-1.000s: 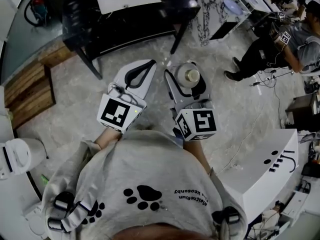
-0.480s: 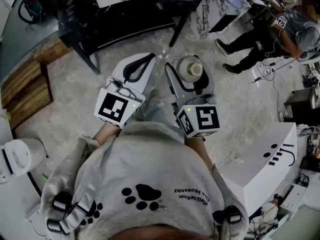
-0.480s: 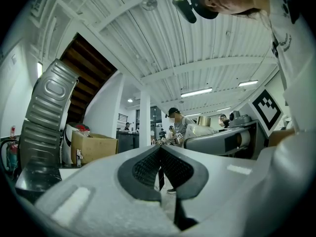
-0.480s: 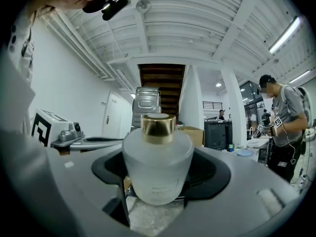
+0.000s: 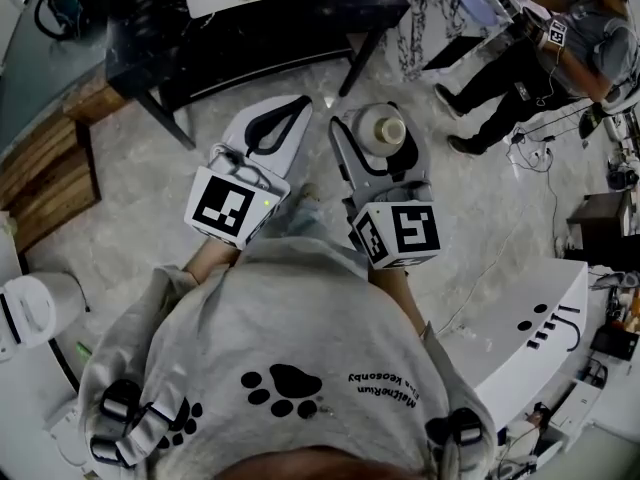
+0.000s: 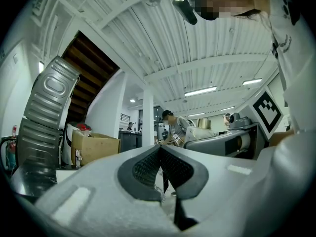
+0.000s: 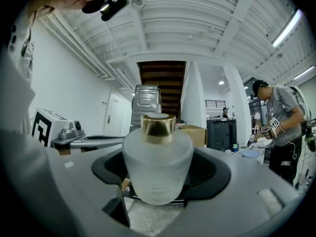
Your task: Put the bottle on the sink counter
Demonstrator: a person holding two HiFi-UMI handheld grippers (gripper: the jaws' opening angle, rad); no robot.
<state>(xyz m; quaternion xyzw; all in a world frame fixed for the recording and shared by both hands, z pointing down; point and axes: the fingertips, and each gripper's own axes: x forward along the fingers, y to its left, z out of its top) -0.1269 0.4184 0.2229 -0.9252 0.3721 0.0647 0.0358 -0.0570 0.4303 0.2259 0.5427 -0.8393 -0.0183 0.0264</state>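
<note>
A frosted glass bottle [image 5: 383,132] with a gold cap stands upright between the jaws of my right gripper [image 5: 378,140], which is shut on it. In the right gripper view the bottle [image 7: 157,168] fills the gap between the dark pads of the right gripper [image 7: 158,184], cap upward. My left gripper [image 5: 278,128] is held beside it to the left, at about the same height, above the marble floor. Its black pads [image 6: 148,167] meet with nothing between them, so the left gripper [image 6: 161,154] is shut and empty. No sink counter shows in any view.
A black table [image 5: 250,43] stands ahead. A wooden pallet [image 5: 45,193] lies at the left and a white unit [image 5: 535,333] at the right. A person [image 5: 565,43] with cables around stands at the far right. A cardboard box [image 6: 94,149] sits in the background.
Both grippers have drifted slightly up in the head view, the bottle still gripped in the right one. The person at the top right has shifted.
</note>
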